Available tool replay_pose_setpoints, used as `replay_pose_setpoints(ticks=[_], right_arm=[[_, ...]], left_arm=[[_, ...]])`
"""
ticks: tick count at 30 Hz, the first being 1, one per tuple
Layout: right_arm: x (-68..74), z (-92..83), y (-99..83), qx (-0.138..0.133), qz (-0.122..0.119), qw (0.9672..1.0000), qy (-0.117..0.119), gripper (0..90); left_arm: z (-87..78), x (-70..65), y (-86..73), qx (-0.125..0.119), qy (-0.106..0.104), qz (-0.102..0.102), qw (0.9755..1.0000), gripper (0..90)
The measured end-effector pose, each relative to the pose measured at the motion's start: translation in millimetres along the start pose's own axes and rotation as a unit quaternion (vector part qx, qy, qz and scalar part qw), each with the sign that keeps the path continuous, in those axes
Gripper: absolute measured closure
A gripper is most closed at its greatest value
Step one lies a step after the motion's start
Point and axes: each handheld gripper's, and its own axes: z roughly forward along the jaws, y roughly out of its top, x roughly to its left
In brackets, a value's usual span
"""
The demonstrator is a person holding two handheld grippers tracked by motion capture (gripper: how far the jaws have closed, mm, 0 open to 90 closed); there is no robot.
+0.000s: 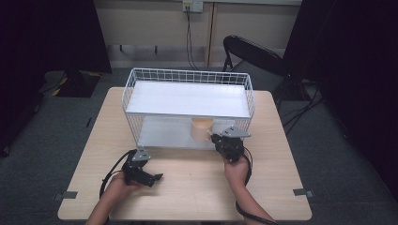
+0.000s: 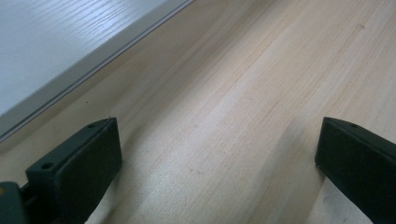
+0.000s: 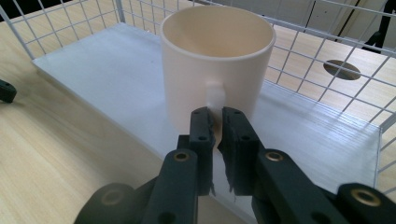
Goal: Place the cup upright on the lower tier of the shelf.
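A cream mug (image 1: 202, 127) (image 3: 217, 60) stands upright on the lower white shelf (image 3: 107, 70) of a white wire rack (image 1: 187, 75), near the shelf's front right. My right gripper (image 1: 215, 138) (image 3: 217, 122) reaches in from the front. Its jaws are shut on the mug's handle, which faces the camera. My left gripper (image 1: 158, 177) (image 2: 217, 140) is low over the wooden table (image 1: 197, 187) at the front left, jaws wide apart with nothing between them. The lower shelf's front edge (image 2: 46, 46) lies just ahead of it.
The rack's upper white shelf (image 1: 187, 98) sits over the mug, and wire walls close the sides and back. A round hole (image 3: 342, 69) in the tabletop lies beyond the mesh. A dark chair (image 1: 253, 51) stands behind the table.
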Motion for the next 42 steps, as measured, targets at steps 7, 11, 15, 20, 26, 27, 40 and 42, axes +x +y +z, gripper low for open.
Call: replay_pose_setpoints(ticks=[7,11,15,20,26,27,40,42], right_arm=[[0.6,5.9,2.1,-0.002,0.0,1.0,-0.004,82.4],[0.8,8.7,3.8,-0.003,0.005,1.0,-0.005,78.1],[1.1,7.2,1.9,-0.004,0.012,0.9999,0.002,63.9],[-0.6,-2.4,-5.1,-0.006,0.027,0.999,0.035,36.6],[-2.8,-15.1,-13.8,0.003,0.019,0.9974,0.07,24.2],[-2.8,-15.1,-13.8,0.003,0.019,0.9974,0.07,24.2],[-12.2,-43.4,-43.0,0.023,-0.017,0.9939,0.107,15.5],[-12.9,-45.8,-47.5,0.031,-0.026,0.9941,0.101,15.2]], left_arm=[[0.0,0.0,0.0,0.0,0.0,0.0,1.0,0.0],[0.0,0.0,0.0,0.0,0.0,0.0,1.0,0.0],[-0.2,-0.2,-0.3,0.0,0.0,-0.001,1.0,0.0],[-1.1,-0.3,-0.5,0.002,0.001,0.0,1.0,0.0],[-1.1,-0.3,-0.5,0.002,0.001,0.0,1.0,0.0],[-1.1,-0.3,-0.5,0.002,0.001,0.0,1.0,0.0],[-1.2,-0.2,-0.5,0.001,0.002,0.001,1.0,0.0],[-1.2,-0.2,-0.5,0.001,0.002,0.001,1.0,0.0]])
